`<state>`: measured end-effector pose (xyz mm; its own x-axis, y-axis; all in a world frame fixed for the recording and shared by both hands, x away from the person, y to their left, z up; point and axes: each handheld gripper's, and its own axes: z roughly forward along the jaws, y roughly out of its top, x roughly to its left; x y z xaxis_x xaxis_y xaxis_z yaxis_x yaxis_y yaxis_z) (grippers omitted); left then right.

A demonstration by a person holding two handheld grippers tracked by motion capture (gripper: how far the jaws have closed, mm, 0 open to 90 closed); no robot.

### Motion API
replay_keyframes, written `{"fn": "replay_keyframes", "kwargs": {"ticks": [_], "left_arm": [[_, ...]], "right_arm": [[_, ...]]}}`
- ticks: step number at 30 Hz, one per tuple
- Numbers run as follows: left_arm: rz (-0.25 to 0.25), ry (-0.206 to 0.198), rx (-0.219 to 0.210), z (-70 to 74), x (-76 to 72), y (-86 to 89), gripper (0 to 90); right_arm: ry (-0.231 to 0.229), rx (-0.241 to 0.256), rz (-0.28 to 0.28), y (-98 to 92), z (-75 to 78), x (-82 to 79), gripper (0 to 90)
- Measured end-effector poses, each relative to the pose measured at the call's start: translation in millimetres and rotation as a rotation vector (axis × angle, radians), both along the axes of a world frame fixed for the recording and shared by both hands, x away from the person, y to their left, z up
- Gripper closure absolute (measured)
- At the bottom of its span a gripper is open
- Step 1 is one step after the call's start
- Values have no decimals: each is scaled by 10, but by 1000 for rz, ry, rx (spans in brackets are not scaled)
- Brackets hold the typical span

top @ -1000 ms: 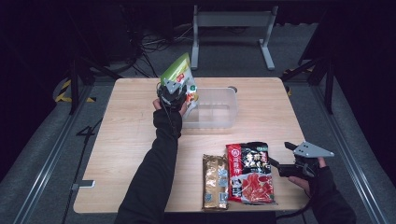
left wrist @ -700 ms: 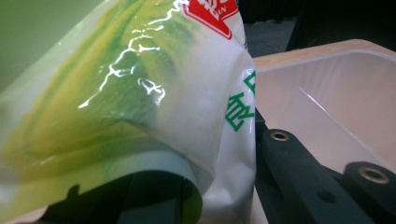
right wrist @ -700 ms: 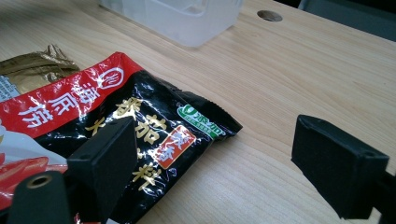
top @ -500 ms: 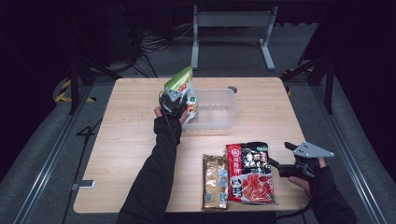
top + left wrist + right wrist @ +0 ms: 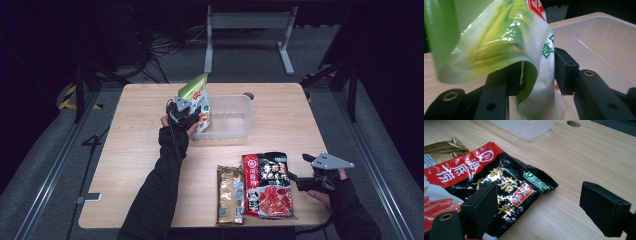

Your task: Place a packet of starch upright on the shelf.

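A wooden table [image 5: 150, 165] holds a clear plastic bin [image 5: 227, 117]. At its left edge, the left gripper [image 5: 186, 114] pinches a green and white bag [image 5: 196, 97]. The limp bag could fold and catch the rim. The right gripper [image 5: 299, 181] waits wide open beside a red and black packet [image 5: 266, 184].

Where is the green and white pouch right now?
In the high view the green and white pouch is clamped in the left gripper, held up at the left wall of the clear plastic bin.
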<state>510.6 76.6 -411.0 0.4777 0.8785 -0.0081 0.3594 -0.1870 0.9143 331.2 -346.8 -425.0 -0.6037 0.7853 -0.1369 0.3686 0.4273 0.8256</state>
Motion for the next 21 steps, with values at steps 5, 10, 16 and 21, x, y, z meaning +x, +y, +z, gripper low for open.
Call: {"fn": "replay_keyframes", "kwargs": {"ticks": [5,10,16,21], "left_arm": [[-33,-4,12,45,-113,35,481],[-56,-12,52,84,-255,57,342],[-121,-12,49,130,-425,117,259],[-175,-19,25,179,-574,206,222]], "right_arm": [[4,-4,7,17,0,-2,156],[15,0,8,22,-5,2,162],[24,-1,14,50,-10,3,166],[47,33,33,80,21,-16,193]]}}
